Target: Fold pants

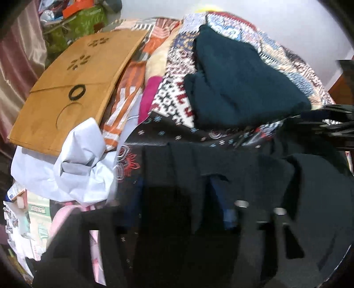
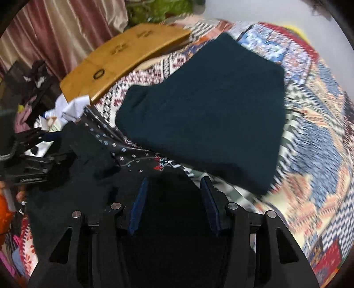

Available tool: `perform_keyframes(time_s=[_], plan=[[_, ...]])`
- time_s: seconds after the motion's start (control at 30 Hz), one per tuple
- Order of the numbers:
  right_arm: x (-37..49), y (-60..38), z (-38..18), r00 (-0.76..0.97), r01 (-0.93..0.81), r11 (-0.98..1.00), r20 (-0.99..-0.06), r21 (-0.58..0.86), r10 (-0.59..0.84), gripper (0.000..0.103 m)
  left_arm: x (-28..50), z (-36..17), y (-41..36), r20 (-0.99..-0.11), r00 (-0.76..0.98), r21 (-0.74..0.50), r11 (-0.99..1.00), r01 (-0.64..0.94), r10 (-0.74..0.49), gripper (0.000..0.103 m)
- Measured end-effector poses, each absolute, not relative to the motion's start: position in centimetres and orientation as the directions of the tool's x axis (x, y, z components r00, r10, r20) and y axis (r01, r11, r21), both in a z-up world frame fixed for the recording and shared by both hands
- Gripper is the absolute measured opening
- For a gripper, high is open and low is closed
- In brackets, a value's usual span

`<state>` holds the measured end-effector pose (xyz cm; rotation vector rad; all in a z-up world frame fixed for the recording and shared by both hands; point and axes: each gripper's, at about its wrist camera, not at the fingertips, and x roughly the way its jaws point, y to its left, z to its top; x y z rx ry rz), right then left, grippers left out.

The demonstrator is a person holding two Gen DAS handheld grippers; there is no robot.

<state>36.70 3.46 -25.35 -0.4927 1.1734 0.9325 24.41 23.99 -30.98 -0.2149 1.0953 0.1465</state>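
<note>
Gathering the dark pants point(image 2: 73, 199) at the near edge of the bed, with the folding proper judged not yet begun: bunched and creased, lying partly over a black flowered cloth point(image 2: 124, 150) and nowhere flat.

Right gripper point(image 2: 174, 179) pointing steeply down over that heap, blue pads point(image 2: 138, 206) standing apart with dark fabric filling the gap between; impossible to say whether pinched or merely straddled. Left gripper point(image 2: 59, 159) low at the left side of the same heap, fingers lost in dark cloth and blur, so no telling whether together, apart or clamped.

Next, probably: take a sure hold on the waistband or a hem with each side, lift, and spread the legs flat before doubling over. Calls for finding an edge in fabric that reads as near black on black.

Little bare room for that. Middle of the quilt point(image 2: 320, 155) taken by a folded teal garment point(image 2: 210, 110), just beyond the pants. Towards the far left corner, a wooden board point(image 1: 73, 88), with crumpled white paper point(image 1: 73, 168) against its near end. Beyond the bed, a pink curtain point(image 2: 55, 28) and a green bag point(image 1: 88, 20). Worth watching: snagging the flowered cloth along with the pants.
</note>
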Motion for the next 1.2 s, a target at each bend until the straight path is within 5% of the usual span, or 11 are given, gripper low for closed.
perform_keyframes(time_s=[0.13, 0.33, 0.53, 0.7, 0.9, 1.2], plan=[[37.0, 4.5, -27.0, 0.086, -0.822, 0.559, -0.945, 0.112, 0.315, 0.015, 23.5, -30.1, 22.1, -0.869, 0.481, 0.009, 0.976, -0.216, 0.114, 0.028], [36.4, 3.4, -25.4, 0.206, -0.811, 0.583, -0.912, 0.043, 0.353, 0.008, 23.2, -30.0, 23.5, -0.866, 0.448, 0.107, 0.957, -0.271, 0.223, 0.023], [36.1, 3.9, -25.9, 0.223, -0.798, 0.603, -0.926, 0.008, 0.306, 0.01, 23.5, -30.4, 23.5, -0.886, 0.415, 0.11, 0.963, -0.246, 0.207, 0.029], [34.9, 1.3, -21.9, 0.243, -0.769, 0.637, -0.902, 0.045, 0.357, 0.013, 20.5, -27.0, 24.1, -0.884, 0.445, 0.025, 0.965, -0.262, 0.144, 0.057], [31.5, -5.2, -15.8, 0.335, -0.741, 0.668, -0.824, 0.069, 0.457, 0.041, 16.3, -24.4, 24.7, -0.87, 0.476, -0.037, 0.947, -0.32, 0.127, 0.084], [26.3, -11.9, -16.0, 0.365, -0.707, 0.702, -0.807, 0.084, 0.464, 0.042, 13.3, -28.6, 22.6, -0.933, 0.358, -0.15, 0.926, -0.347, -0.017, 0.084]])
